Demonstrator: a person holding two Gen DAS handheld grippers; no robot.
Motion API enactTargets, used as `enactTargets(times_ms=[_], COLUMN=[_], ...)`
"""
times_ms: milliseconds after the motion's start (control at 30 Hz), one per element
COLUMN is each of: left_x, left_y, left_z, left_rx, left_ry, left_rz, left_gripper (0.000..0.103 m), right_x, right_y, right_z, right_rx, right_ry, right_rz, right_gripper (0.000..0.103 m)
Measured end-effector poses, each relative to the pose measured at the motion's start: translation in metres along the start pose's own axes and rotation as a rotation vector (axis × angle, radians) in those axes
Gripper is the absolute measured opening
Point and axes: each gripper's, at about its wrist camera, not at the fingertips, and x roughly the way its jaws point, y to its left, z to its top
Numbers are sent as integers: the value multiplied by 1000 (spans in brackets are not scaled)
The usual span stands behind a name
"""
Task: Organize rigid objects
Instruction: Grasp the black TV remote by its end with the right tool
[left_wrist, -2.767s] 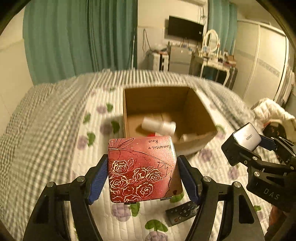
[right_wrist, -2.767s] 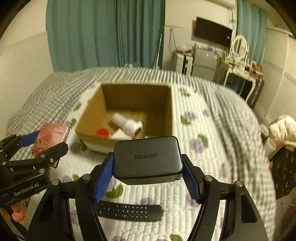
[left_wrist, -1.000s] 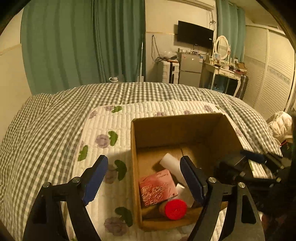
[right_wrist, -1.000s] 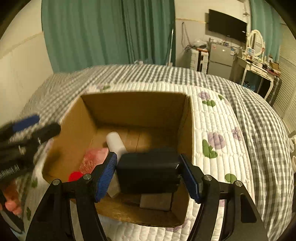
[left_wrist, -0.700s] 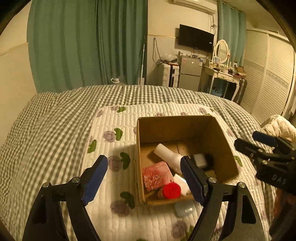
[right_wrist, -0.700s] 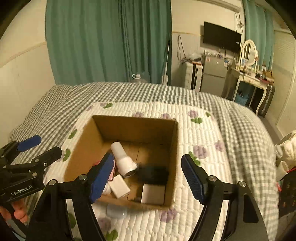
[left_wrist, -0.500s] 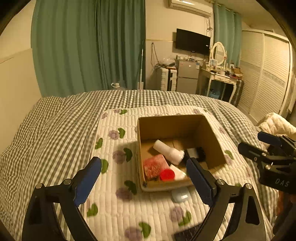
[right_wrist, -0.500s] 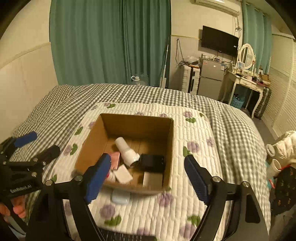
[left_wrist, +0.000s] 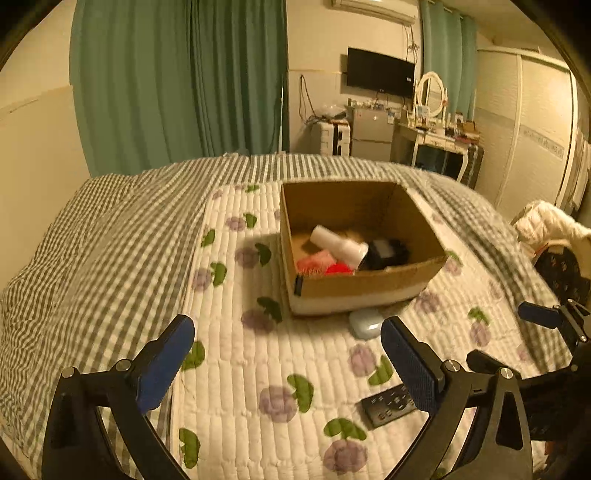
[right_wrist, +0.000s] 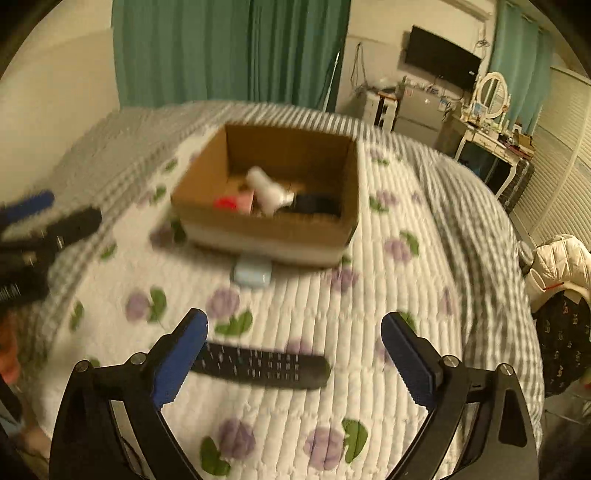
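Note:
A cardboard box (left_wrist: 369, 284) (right_wrist: 258, 229) stands on the quilted bed. Inside lie a white bottle (left_wrist: 338, 243) (right_wrist: 267, 190), a red tin (left_wrist: 314, 264), a red-capped item (left_wrist: 339, 269) and a black charger (left_wrist: 384, 251) (right_wrist: 312, 205). A pale blue case (left_wrist: 365, 323) (right_wrist: 253, 273) lies in front of the box. A black remote (right_wrist: 258, 365) (left_wrist: 388, 404) lies nearer me. My left gripper (left_wrist: 288, 363) is open and empty, above the quilt. My right gripper (right_wrist: 295, 356) is open and empty, just above the remote.
The floral white quilt (left_wrist: 295, 369) lies over a grey checked bedspread (left_wrist: 92, 258). A white jacket (right_wrist: 561, 262) and a dark bag (right_wrist: 565, 347) sit at the bed's right edge. Green curtains, a TV and a dresser stand at the back.
Both grippers released their items into the box, the red tin from the left and the black charger from the right. Both then drew back and lowered towards the remote.

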Motion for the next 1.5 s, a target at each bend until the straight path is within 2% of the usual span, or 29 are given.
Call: enactTargets(times_ms=[233, 400, 500, 633, 667, 700, 733, 800, 833, 900, 1033, 1100, 1233, 1400, 1500], left_x=[35, 54, 60, 66, 67, 68, 68, 71, 72, 73, 79, 81, 89, 101, 113], left_y=[13, 26, 27, 27, 27, 26, 25, 23, 21, 18, 3, -5, -29, -55, -69], left_z=[-25, -37, -43, -49, -50, -52, -52, -52, -52, -51, -46, -44, -40, -36, -34], left_rx=[-17, -62, -58, -49, -47, -44, -41, -37, -36, -34, -30, -31, -4, 14, 16], left_ry=[86, 144, 159, 180, 184, 188, 191, 200, 204, 204, 207, 202, 196, 198, 200], left_rz=[25, 25, 34, 47, 50, 55, 59, 68, 71, 71, 68, 62, 54, 28, 20], left_gripper=[103, 103, 103, 103, 103, 103, 103, 103, 103, 103, 103, 103, 103, 103, 103], right_x=[61, 96, 105, 106, 107, 109, 112, 118, 120, 120, 109, 104, 93, 85, 87], right_y=[14, 39, 52, 54, 53, 52, 51, 44, 40, 28, 1, -11, -39, -61, -72], right_z=[-37, -63, -68, -57, -55, -53, -50, -43, -40, -35, -24, -20, -25, -23, -7], right_rx=[-96, -244, -312, -320, -317, -313, -304, -280, -261, -219, -72, 4, 167, 257, 298], right_ry=[148, 245, 221, 155, 147, 145, 152, 167, 172, 166, 161, 156, 160, 142, 128], right_rz=[-6, -13, -49, -67, -60, -47, -24, 13, 18, 29, 109, 118, 134, 100, 58], right_gripper=[95, 95, 95, 95, 94, 89, 84, 60, 57, 38, 28, 18, 18, 18, 18])
